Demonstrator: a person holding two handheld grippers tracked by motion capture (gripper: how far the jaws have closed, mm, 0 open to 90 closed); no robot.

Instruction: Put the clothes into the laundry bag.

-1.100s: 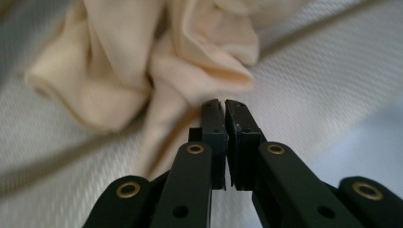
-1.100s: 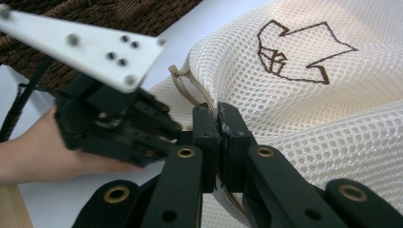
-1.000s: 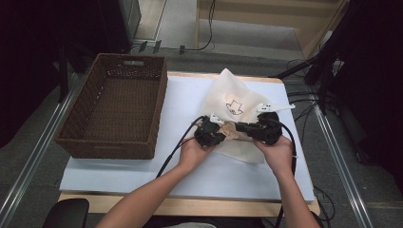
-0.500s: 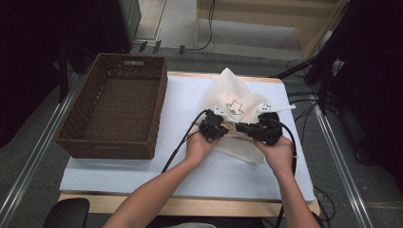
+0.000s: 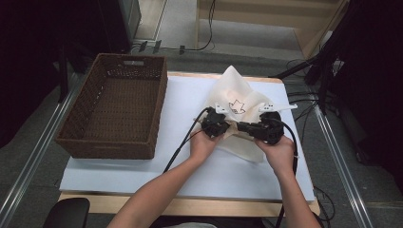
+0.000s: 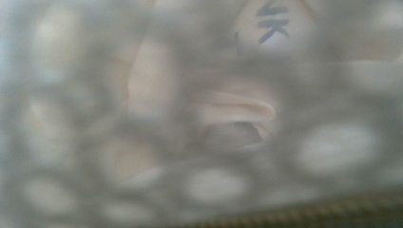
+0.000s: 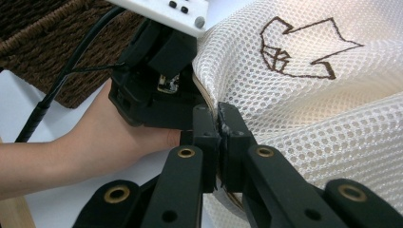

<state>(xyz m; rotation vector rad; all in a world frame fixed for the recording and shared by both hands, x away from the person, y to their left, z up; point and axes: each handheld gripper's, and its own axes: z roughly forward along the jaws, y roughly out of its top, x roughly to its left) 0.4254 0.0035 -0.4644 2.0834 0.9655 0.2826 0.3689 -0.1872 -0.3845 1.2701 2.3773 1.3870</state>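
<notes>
Both grippers pinched shut on the white mesh laundry bag (image 5: 236,102): right gripper (image 7: 219,124) clamps its edge between the fingertips, left gripper (image 5: 219,124) just beside it. Bag lifted off the table (image 5: 142,171); wicker basket (image 5: 114,111) well apart, nothing in it; transfer not started

The mesh laundry bag (image 5: 236,111) is bunched on the bench (image 5: 142,166) between the two grippers and rises behind them, toward the far edge. The left gripper (image 5: 223,124) is placed at the bag's left side, the right gripper (image 5: 242,127) just to the right of it, the two set tip to tip. A fold of the bag is pinched at the right gripper's tips (image 7: 219,118). The wicker basket (image 5: 114,111) is set well to the left of the left gripper, apart from the bag.
</notes>
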